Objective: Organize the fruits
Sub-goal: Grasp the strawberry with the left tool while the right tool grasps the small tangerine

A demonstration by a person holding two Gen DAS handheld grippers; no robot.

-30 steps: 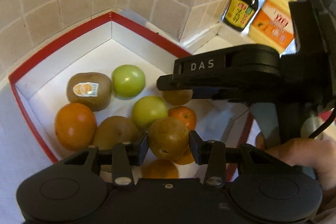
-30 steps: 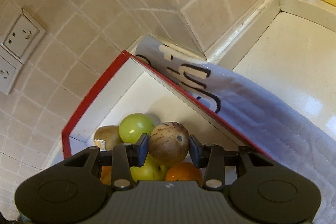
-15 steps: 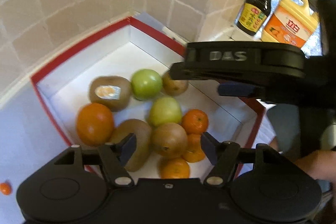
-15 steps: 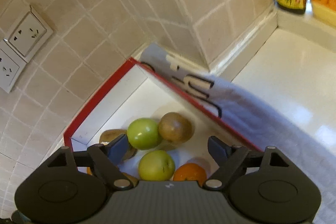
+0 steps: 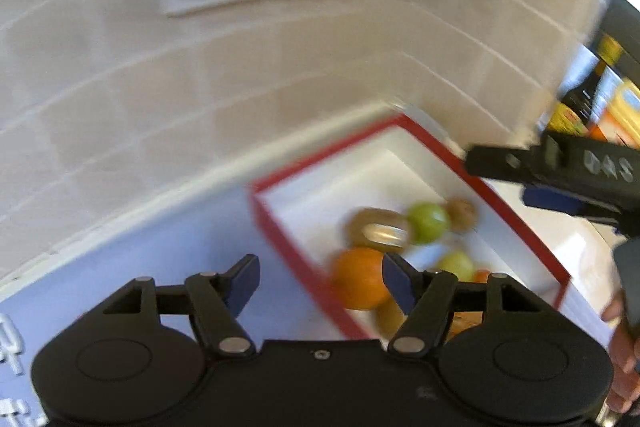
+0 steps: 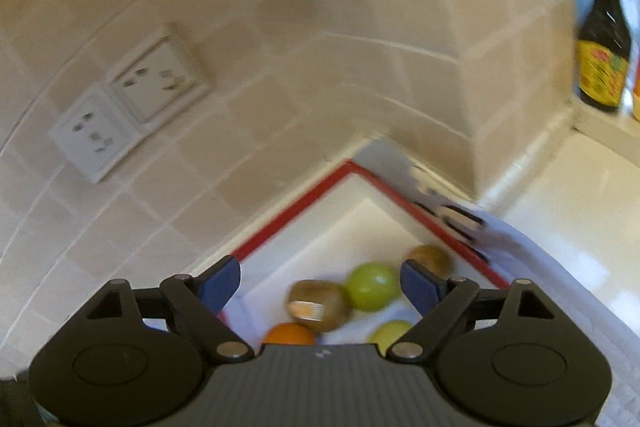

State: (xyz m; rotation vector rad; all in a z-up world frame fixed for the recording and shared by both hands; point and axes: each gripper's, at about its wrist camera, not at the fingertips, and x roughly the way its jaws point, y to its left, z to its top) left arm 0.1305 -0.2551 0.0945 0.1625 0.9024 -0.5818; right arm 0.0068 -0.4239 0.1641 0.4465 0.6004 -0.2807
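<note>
A white box with a red rim [image 5: 280, 235] [image 6: 296, 211] holds several fruits: an orange [image 5: 358, 283] [image 6: 289, 334], a brown kiwi with a sticker [image 5: 378, 229] [image 6: 318, 305], green apples [image 5: 428, 223] [image 6: 372, 285], and a small brown fruit [image 5: 462, 213] [image 6: 430, 257]. My left gripper [image 5: 320, 279] is open and empty, over the box's left rim. My right gripper [image 6: 320, 279] is open and empty, above the box. Both views are blurred.
A tiled wall corner stands behind the box, with two sockets [image 6: 128, 107]. A dark sauce bottle [image 6: 602, 39] and a yellow oil jug [image 5: 624, 115] stand on a ledge at the right. The box sits on a pale cloth [image 5: 160, 259] with dark lettering.
Both grippers have opened, let go of their brown fruits into the box and pulled back and up. The left gripper has swung to the left.
</note>
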